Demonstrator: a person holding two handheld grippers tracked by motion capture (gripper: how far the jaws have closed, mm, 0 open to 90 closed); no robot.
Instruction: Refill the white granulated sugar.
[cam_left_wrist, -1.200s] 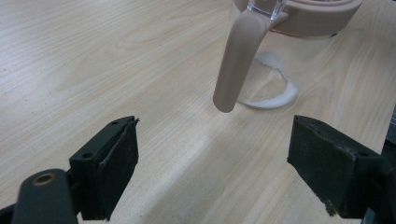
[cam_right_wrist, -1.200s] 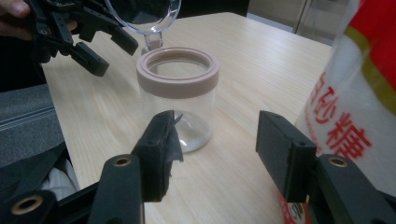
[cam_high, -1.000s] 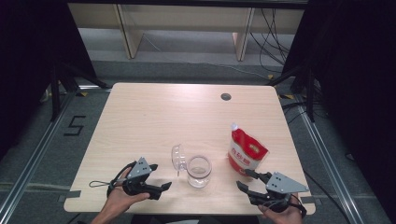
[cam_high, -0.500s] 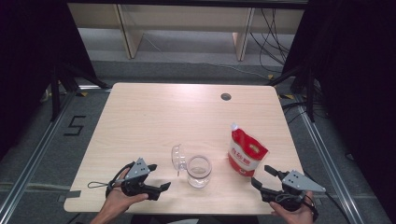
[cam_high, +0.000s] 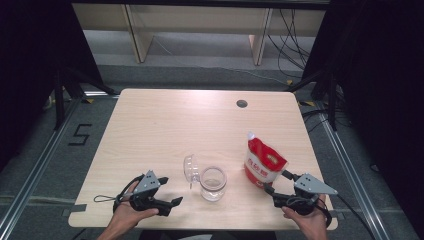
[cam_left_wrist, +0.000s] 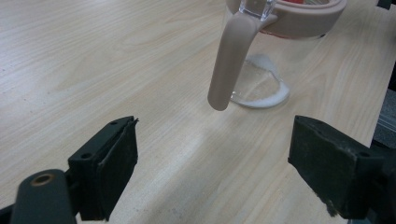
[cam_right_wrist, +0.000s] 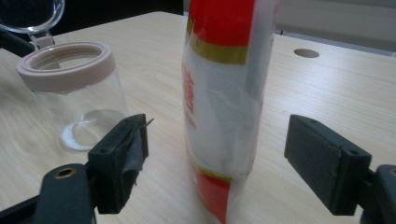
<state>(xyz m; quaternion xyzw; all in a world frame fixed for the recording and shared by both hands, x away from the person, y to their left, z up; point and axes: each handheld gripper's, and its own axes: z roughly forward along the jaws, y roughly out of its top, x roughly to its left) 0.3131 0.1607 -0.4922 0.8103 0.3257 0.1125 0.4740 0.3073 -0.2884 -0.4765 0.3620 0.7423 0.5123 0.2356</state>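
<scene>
The red and white pouch (cam_high: 264, 166) stands upright on the counter (cam_high: 165, 125) near its front right edge. The right hand-held gripper (cam_high: 278, 185) sits just in front of it, jaws spread wide to either side of the pouch without touching. Left of the pouch stands a clear jar (cam_high: 213, 183) with its hinged lid (cam_high: 191, 169) swung open. The left hand-held gripper (cam_high: 170, 191) rests near the jar, jaws spread, holding nothing.
</scene>
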